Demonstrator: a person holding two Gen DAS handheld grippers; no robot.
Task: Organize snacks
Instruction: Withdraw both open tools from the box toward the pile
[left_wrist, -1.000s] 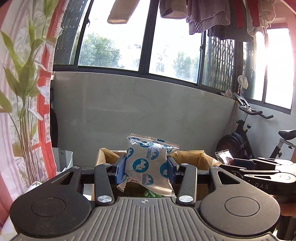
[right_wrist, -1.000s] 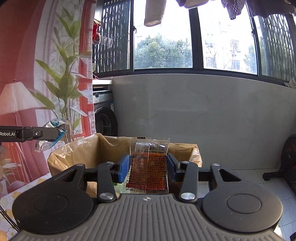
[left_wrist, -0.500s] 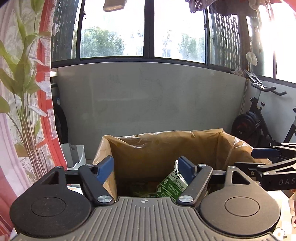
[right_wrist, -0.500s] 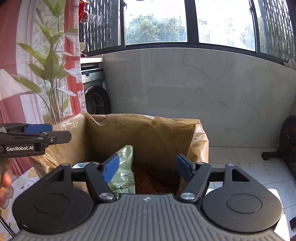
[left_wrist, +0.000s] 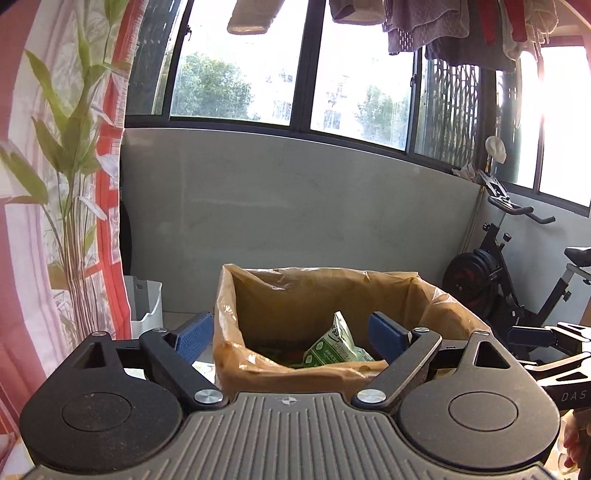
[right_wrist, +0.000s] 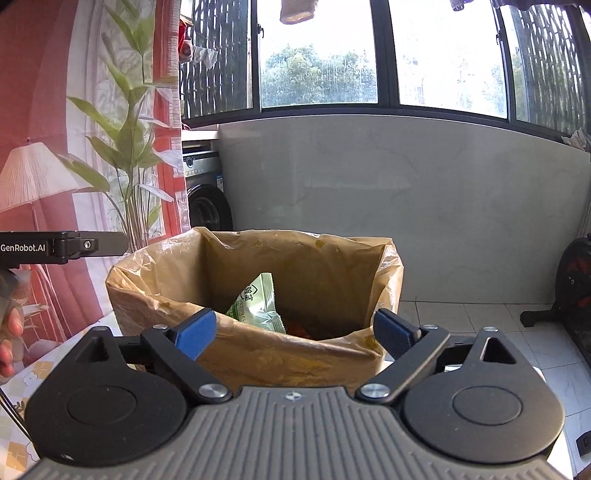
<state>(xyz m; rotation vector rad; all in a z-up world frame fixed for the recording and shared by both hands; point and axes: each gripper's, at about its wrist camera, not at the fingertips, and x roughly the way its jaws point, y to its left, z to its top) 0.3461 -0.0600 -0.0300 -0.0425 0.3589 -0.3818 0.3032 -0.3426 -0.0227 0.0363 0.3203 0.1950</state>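
In front of both tools stands a box lined with a tan plastic bag (left_wrist: 332, 291), its mouth wide and its rim crumpled. The left tool (left_wrist: 290, 332) hangs just short of the near rim with its jaws opening and nothing between them; its blue pads (left_wrist: 194, 332) are spread to either side of the box's near wall, clear of the plastic. The right tool (right_wrist: 295, 330) faces the same box from the other side, its jaws likewise opening and bare, one blue pad (right_wrist: 194, 332) before the near left corner of the bag and the other before the near right corner.

Inside the box a green snack packet (right_wrist: 258, 301) leans upright against the contents, its top seam pointing up; in the left view it (left_wrist: 334, 345) sits toward the near right of the opening. Beneath it lies something orange-red (right_wrist: 295, 326), too dark to name.

At the left edge of the right view the other tool's black arm shows with a hand (right_wrist: 9, 343) under it. Behind the box are a grey wall, windows, a washing machine (right_wrist: 205, 192), and an exercise bike (left_wrist: 517, 280).
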